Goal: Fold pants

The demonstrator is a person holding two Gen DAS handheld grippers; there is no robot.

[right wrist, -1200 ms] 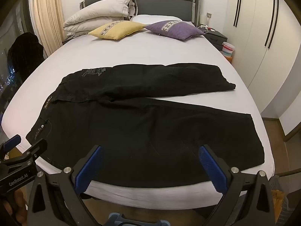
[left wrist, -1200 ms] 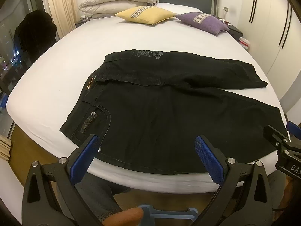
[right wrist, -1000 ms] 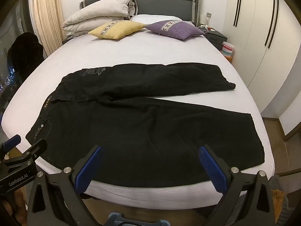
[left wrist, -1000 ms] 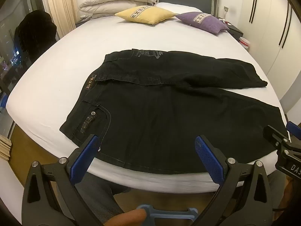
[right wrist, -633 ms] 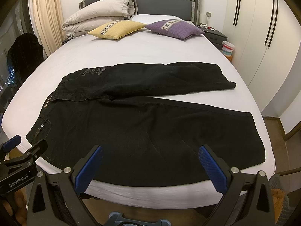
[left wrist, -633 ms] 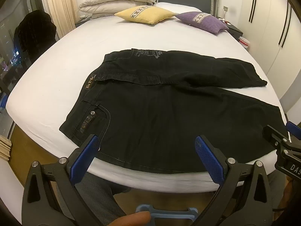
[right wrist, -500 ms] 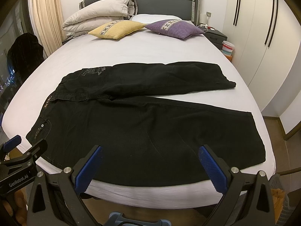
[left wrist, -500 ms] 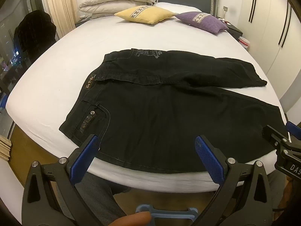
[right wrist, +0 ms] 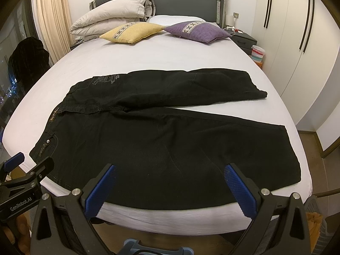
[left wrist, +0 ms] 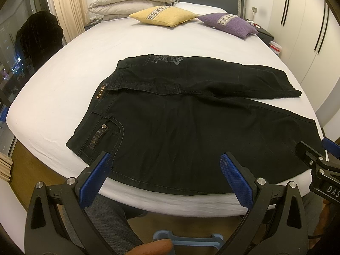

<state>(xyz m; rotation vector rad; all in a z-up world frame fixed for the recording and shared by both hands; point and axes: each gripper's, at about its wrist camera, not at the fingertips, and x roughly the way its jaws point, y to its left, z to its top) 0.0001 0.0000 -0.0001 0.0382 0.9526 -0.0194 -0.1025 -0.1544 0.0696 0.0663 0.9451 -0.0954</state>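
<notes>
— Where do the pants (left wrist: 182,123) lie, and has any folding been done?

— They are spread across the near half of the bed (left wrist: 85,63), waistband toward the left, hems toward the right. The near leg lies flat along the bed's front edge; the far leg is angled away from it, so a wedge of white sheet shows between the two hems. I see no finished fold. The far hip looks turned over along the waistband, but whether that is a deliberate fold or a loose lie, I cannot tell.

— And the tools?

— The left tool (left wrist: 165,170) hovers in front of the bed's edge, spread wide with nothing between its blue pads, just off the waist end by the front pocket (left wrist: 104,133). The right tool (right wrist: 170,178) is likewise spread and empty, facing the near leg's lower part. Neither touches the cloth.

— So how far along is it?

— At the very start, I judge. The garment is laid out and both tools are placed to grip the near edge. Left to do: bring one leg over the other, then fold the length down, probably hem toward waistband. The cushions (right wrist: 131,31) at the headboard are well clear of all that.
</notes>
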